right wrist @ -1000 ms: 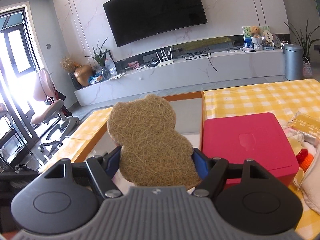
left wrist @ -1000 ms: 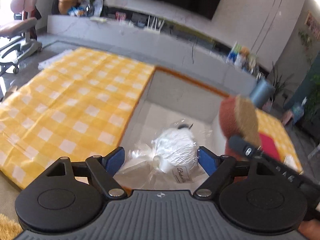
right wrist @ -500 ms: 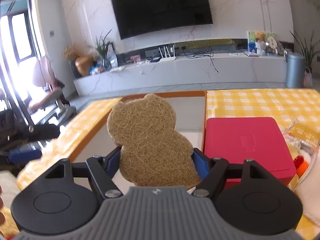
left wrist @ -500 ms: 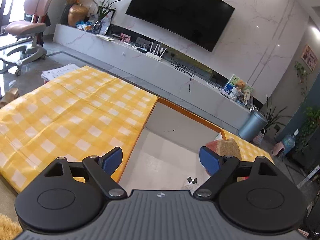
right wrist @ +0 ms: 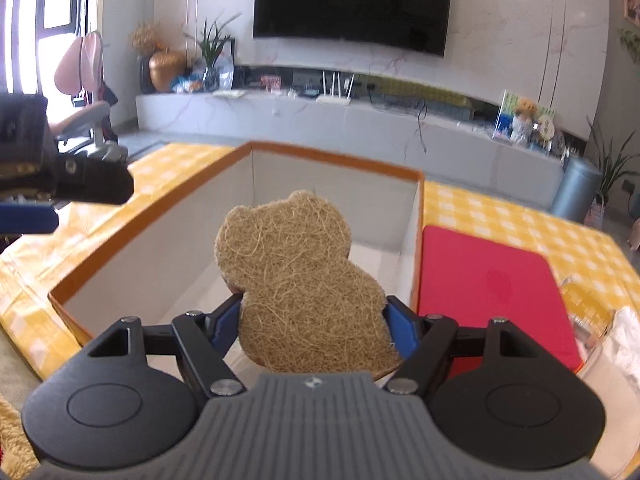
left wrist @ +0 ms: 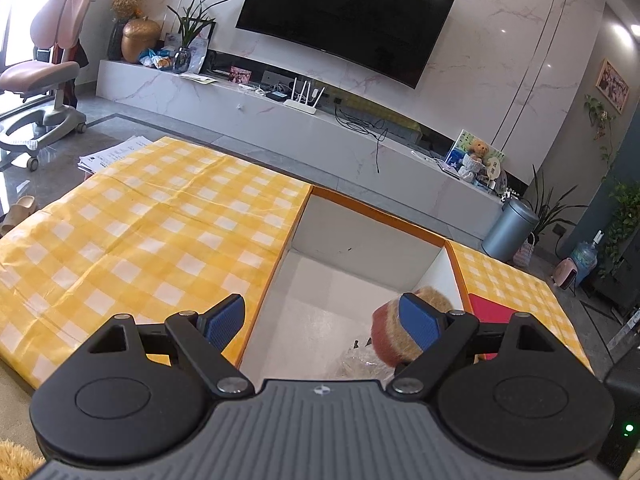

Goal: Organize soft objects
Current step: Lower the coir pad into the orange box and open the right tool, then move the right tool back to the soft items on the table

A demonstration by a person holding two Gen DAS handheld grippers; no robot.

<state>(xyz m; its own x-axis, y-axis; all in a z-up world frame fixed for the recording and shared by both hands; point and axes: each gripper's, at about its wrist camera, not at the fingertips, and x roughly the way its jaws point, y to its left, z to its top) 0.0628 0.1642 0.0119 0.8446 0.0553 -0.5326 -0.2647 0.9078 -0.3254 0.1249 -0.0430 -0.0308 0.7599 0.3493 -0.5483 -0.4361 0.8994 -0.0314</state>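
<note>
My right gripper (right wrist: 312,320) is shut on a bear-shaped loofah sponge (right wrist: 296,276) with a brown fibre face and holds it over the open white box with an orange rim (right wrist: 336,160). In the left wrist view the sponge (left wrist: 390,334) shows behind my right fingertip, over the box (left wrist: 376,216). My left gripper (left wrist: 322,322) is open and empty above the box's near left edge. A clear plastic bag (left wrist: 354,362) lies on the box floor, mostly hidden by my left gripper's body.
A yellow checked cloth (left wrist: 152,224) covers the table on both sides of the box. A red lid (right wrist: 488,288) lies right of the box, with wrapped soft items (right wrist: 616,344) at the far right. The left gripper (right wrist: 68,176) shows at the left edge.
My left gripper has lifted up and back from the bagged white item in the box. My right gripper has carried the sponge left, over the box opening.
</note>
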